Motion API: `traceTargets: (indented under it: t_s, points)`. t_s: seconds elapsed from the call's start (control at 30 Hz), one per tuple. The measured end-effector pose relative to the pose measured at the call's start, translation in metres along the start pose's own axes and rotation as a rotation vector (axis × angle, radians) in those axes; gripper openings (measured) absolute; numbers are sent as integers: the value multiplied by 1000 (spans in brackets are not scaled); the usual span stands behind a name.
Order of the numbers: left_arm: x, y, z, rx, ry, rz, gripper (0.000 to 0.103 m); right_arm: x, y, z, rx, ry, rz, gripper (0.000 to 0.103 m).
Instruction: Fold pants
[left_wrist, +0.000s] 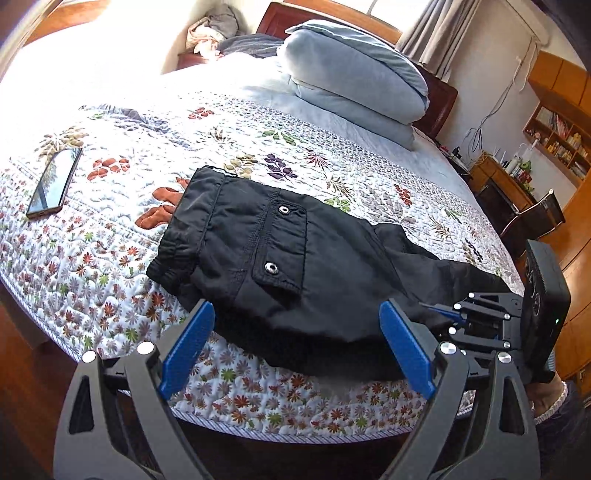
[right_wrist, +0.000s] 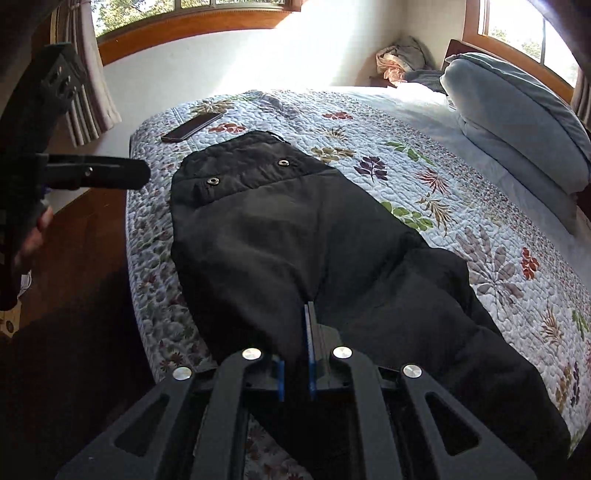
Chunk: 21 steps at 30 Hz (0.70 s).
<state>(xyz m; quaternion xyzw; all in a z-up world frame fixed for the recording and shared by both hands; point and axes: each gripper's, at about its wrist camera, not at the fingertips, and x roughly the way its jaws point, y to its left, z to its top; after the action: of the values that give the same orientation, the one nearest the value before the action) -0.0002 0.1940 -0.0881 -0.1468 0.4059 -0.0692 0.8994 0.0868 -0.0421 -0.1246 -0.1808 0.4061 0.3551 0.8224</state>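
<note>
Black pants (left_wrist: 295, 266) lie on the floral quilt, folded lengthwise, waistband at the left and a snap-button pocket flap on top. My left gripper (left_wrist: 297, 325) is open, its blue pads either side of the pants' near edge, holding nothing. In the right wrist view the pants (right_wrist: 280, 229) stretch away from me, waistband at the far end. My right gripper (right_wrist: 309, 308) is shut on a pinch of the black fabric at the near middle. The right gripper also shows in the left wrist view (left_wrist: 480, 317), and the left gripper in the right wrist view (right_wrist: 110, 171).
A phone (left_wrist: 55, 182) lies on the quilt (left_wrist: 110, 258) left of the waistband, also in the right wrist view (right_wrist: 192, 127). A folded blue duvet (left_wrist: 354, 74) sits by the headboard. The bed edge runs just below my grippers. Desk and shelves (left_wrist: 554, 140) stand at right.
</note>
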Motion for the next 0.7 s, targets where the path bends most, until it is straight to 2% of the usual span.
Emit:
traceTargets:
  t_s: [0.13, 0.3, 0.4, 0.43, 0.53, 0.57, 0.63, 0.7]
  points:
    - [14, -7, 11, -12, 1, -25, 91, 3, -4, -22, 34, 16, 17, 8]
    - [68, -31, 23, 46, 56, -10, 91, 13, -22, -38, 163, -3, 81, 9]
    - [96, -37, 17, 67, 103, 31, 91, 2, -28, -43, 206, -32, 125, 28]
    - [101, -38, 15, 81, 111, 44, 91, -6, -29, -46, 209, -46, 117, 35]
    - [107, -42, 10, 122, 105, 91, 92, -45, -42, -68, 286, -106, 92, 41]
    - [107, -44, 9, 134, 105, 106, 92, -62, -54, -81, 347, -135, 72, 45]
    - [103, -49, 8, 140, 111, 102, 92, -102, -82, -117, 497, -190, 15, 46]
    - [98, -53, 6, 126, 111, 80, 92, -147, -117, -166, 696, -245, -92, 46]
